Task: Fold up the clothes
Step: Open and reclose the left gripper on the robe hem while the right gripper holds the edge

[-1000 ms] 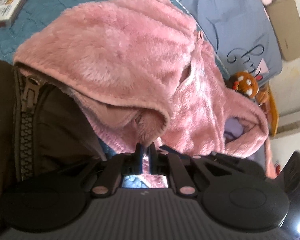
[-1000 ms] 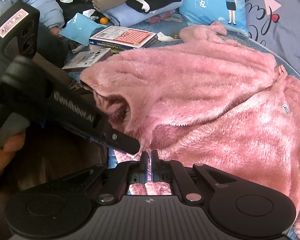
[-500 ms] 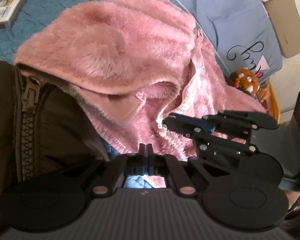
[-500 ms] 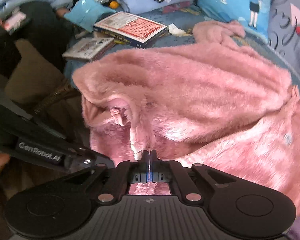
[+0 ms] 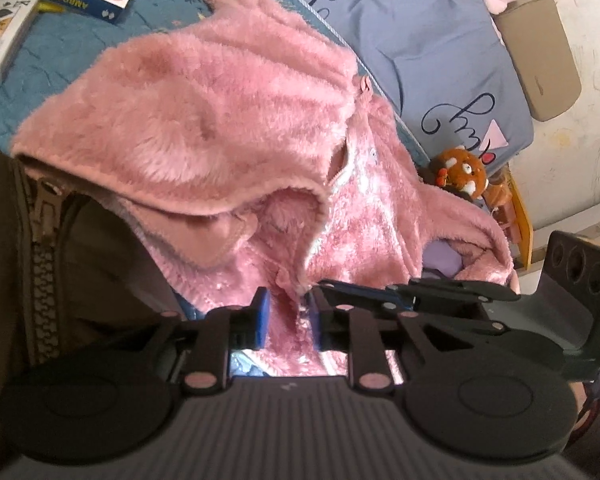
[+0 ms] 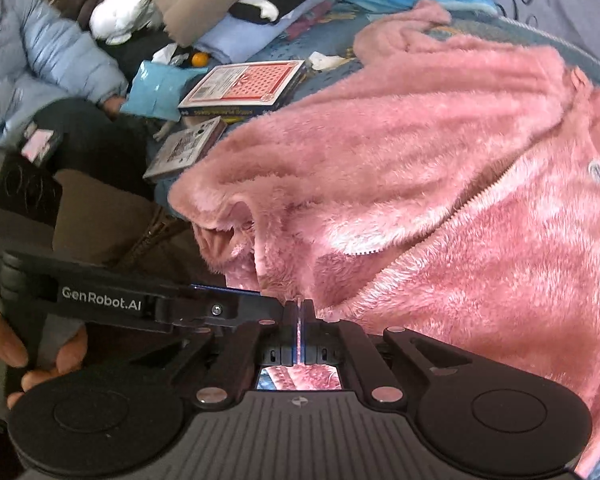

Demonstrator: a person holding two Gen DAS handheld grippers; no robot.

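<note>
The left gripper (image 6: 236, 304) bore the mark "GenRobot.AI"; a red-and-blue box (image 6: 244, 88) far beyond the jaws read "PLAYING CARDS". The pink fleece jacket (image 5: 228, 128), fluffy and with a pale zip running down its front, lay on the blue bedspread (image 5: 52, 76) directly ahead of both grippers, its long axis running away from the jaws toward the upper right. The left gripper's jaws had just been opening and stood slightly apart, fleece between but unpressed. The right gripper (image 6: 299, 312) was closed; whether it pinched the jacket's near hem could not be told.
</note>
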